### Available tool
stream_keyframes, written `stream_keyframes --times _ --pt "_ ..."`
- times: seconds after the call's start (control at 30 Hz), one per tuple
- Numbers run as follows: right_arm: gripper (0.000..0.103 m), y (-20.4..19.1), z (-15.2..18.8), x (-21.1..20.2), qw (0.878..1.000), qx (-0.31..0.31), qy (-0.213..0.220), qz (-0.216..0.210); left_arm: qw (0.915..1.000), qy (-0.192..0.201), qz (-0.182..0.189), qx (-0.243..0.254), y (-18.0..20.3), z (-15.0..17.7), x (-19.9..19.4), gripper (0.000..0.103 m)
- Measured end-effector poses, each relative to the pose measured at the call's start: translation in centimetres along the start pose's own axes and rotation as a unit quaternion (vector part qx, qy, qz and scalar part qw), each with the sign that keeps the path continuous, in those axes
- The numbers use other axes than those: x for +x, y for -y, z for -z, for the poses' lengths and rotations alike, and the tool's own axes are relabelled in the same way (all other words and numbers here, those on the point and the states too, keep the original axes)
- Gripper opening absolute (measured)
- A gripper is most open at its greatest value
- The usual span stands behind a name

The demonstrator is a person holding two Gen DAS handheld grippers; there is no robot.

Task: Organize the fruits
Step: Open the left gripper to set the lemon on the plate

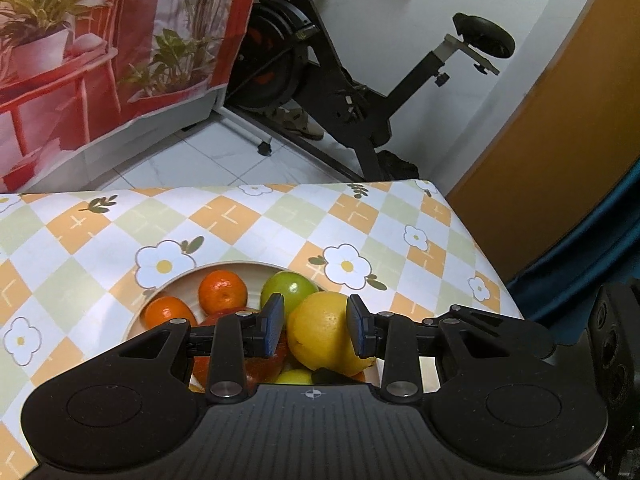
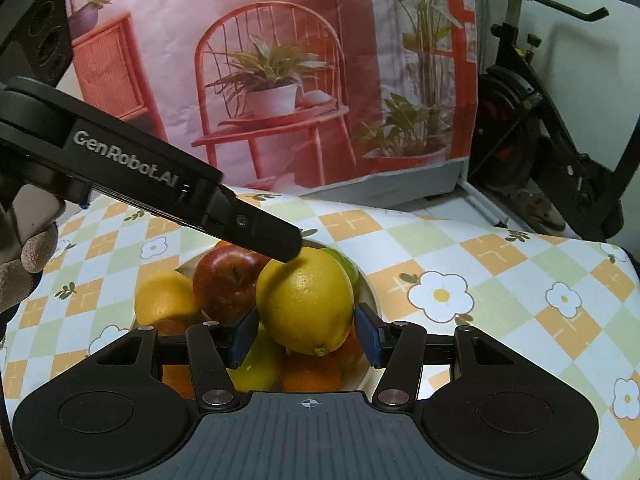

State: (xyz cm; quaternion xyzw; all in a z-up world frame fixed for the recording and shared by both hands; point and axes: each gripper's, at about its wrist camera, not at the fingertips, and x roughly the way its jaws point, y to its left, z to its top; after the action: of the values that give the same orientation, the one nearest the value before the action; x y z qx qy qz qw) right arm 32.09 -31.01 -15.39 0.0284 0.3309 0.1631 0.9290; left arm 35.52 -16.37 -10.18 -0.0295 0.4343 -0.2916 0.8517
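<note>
A large yellow lemon [image 1: 320, 334] [image 2: 306, 300] sits on top of a pile of fruit in a pale bowl [image 1: 176, 284] [image 2: 370, 292]. My left gripper [image 1: 316, 326] has its blue pads against both sides of the lemon. My right gripper [image 2: 306, 334] is open, its pads wide on either side of the lemon's near end, with small gaps. The left gripper's finger [image 2: 260, 232] reaches in from the left in the right wrist view and rests on the lemon. Also in the bowl: two oranges [image 1: 222, 292], a green apple [image 1: 290, 290], a red apple [image 2: 228, 280], another yellow fruit [image 2: 164, 298].
The bowl stands on a table with a checked floral cloth [image 1: 392, 248] [image 2: 500, 280]. The table's far edge and right corner are close behind the bowl. Beyond are a red plant-print backdrop [image 2: 280, 80] and an exercise bike [image 1: 340, 80] on a tiled floor.
</note>
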Motion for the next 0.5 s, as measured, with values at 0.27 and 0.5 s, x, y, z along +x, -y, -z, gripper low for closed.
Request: stream_keyframes --times 0.27,0.5 --pt "0.05 -0.6 -0.3 -1.2 1.0 -0.002 0.005 0.012 0.9993 0.02 -0.03 0.009 -0.2 0.7 -2.6 0.037" --pt "0.051 -2.0 -0.6 -3.3 0.999 -0.012 0.018 0.025 0.9964 0.053 -0.065 0.014 -1.0 1.6 -6.4 0.037"
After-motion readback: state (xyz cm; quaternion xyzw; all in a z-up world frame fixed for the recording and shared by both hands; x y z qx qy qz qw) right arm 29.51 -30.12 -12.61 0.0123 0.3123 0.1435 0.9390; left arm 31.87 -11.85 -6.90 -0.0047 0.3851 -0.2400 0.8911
